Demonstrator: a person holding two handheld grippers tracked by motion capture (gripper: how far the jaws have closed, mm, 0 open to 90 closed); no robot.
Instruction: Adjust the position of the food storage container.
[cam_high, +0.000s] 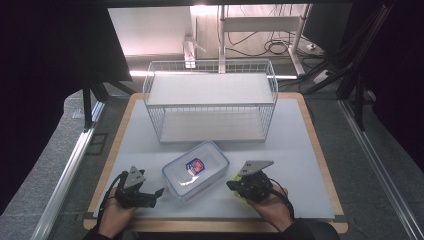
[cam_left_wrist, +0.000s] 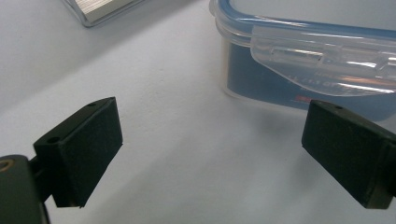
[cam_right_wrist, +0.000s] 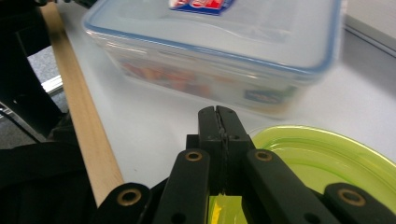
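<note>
Clear box (cam_high: 195, 169) with a blue-sealed lid and a red-blue label sits on the white mat (cam_high: 300, 150), near the front edge, about mid-width, turned at an angle. Lid is on; a side latch (cam_left_wrist: 322, 65) shows flipped down in the left gripper view.

Just right of the box, at the front edge, a yellow-green plate (cam_right_wrist: 322, 154) lies flat on the mat, mostly under the right gripper (cam_high: 235, 186). Plate and box are close; touching or not, cannot tell.

Behind the box, a white wire basket (cam_high: 210, 102) stands across the back half of the mat, with a white board on top and a shelf inside. Mat covers a wooden tabletop (cam_high: 112, 160); wood shows as a thin border on the left, right and front edges. Grey floor around, metal rails both sides, dark curtains left and right, cables and a white frame at the back.

Right gripper: jaws fully together, pads pinched on the near rim of the plate, tips pointing at the box's long side.

Left gripper (cam_high: 159, 192): jaws wide apart, nothing between them, low over the mat just left of the box's front-left corner, not touching it. One pad (cam_left_wrist: 88, 149) sits clear of the box; the other is just beside the latch side.
</note>
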